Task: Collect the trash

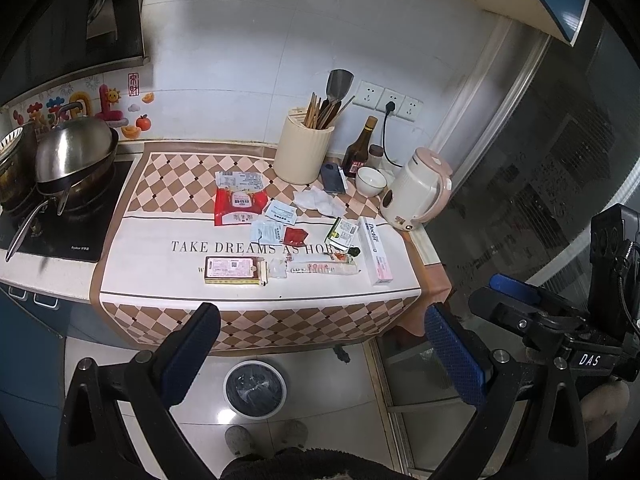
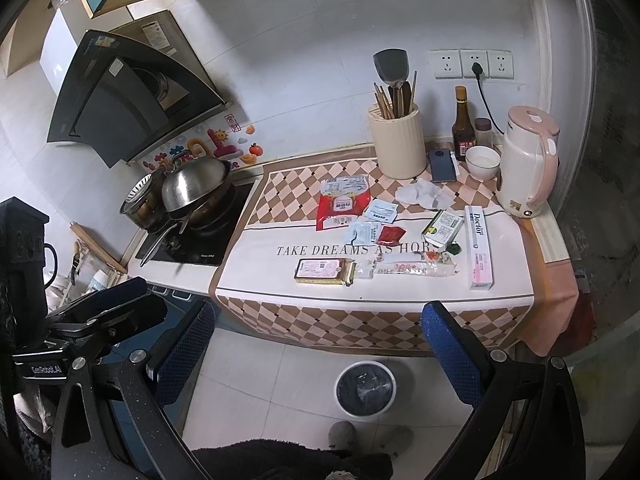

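Trash lies on the counter cloth (image 1: 160, 276): a red wrapper (image 1: 237, 208), white sachets (image 1: 276, 222), a small red packet (image 1: 294, 235), a crumpled tissue (image 1: 318, 200), a pink flat box (image 1: 234, 270), a clear wrapper (image 1: 316, 268), a green box (image 1: 341, 233) and a Doctor tube box (image 1: 376, 250). A white bin with a black liner (image 1: 255, 389) stands on the floor below. My left gripper (image 1: 320, 344) is open and empty, in front of the counter edge. My right gripper (image 2: 320, 340) is open and empty above the bin (image 2: 365, 389); the same trash shows, such as the red wrapper (image 2: 342, 206).
A cooktop with a wok and pans (image 1: 72, 168) is at the left. A utensil holder (image 1: 304, 152), a sauce bottle (image 1: 360, 148), a phone (image 1: 333, 178), a bowl (image 1: 370, 181) and a pink kettle (image 1: 418, 192) stand at the back right. My slippers (image 1: 266, 438) are by the bin.
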